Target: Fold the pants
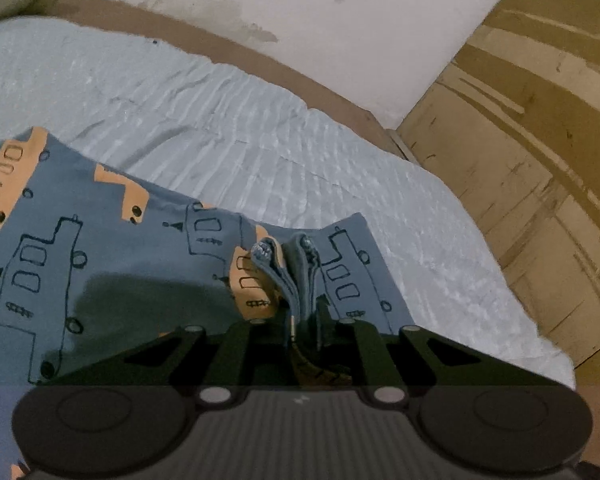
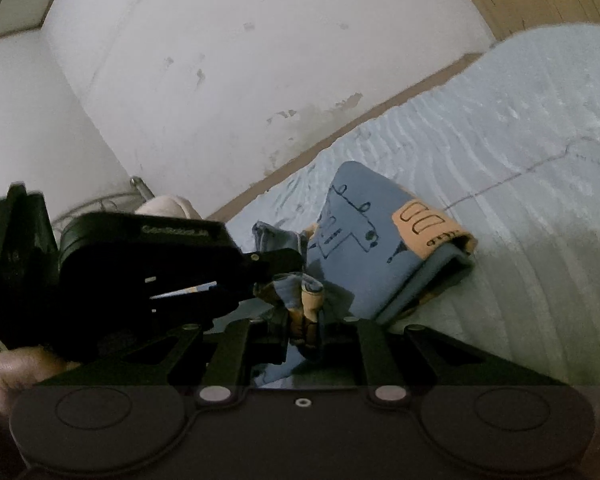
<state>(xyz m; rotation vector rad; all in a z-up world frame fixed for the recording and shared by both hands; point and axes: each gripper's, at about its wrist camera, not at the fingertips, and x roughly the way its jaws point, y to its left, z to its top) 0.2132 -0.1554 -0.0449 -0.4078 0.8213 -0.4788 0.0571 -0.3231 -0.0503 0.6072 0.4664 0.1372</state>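
1. Bed (image 1: 228,128): light blue ribbed cover, fills most of both views. Brown frame edge runs along its far side, w/ a stained white wall (image 1: 300,20) behind it.
2. Cardboard (image 1: 540,140): tan sheets stand past the bed's corner in the left wrist view.
3. Pants (image 1: 100,240): blue-grey fabric w/ black-outline and orange truck prints. They lie on the bed cover, spread wide in the left view. In the right wrist view they show as a folded stack w/ the layered edge toward the camera.
4. Left gripper (image 1: 300,320): jaws closed on a bunched hem of the pants. The cloth's stitched edges stick up between the fingers. Seen from the right wrist cam, its black body comes in from the left, tips at the cloth.
5. Right gripper (image 2: 304,320): jaws pinched on a blue/orange wad of the pants edge, just beside the left gripper's tips.
6. Hand (image 2: 16,368): bare, low at the left edge of the right view, partly hidden behind the left gripper.
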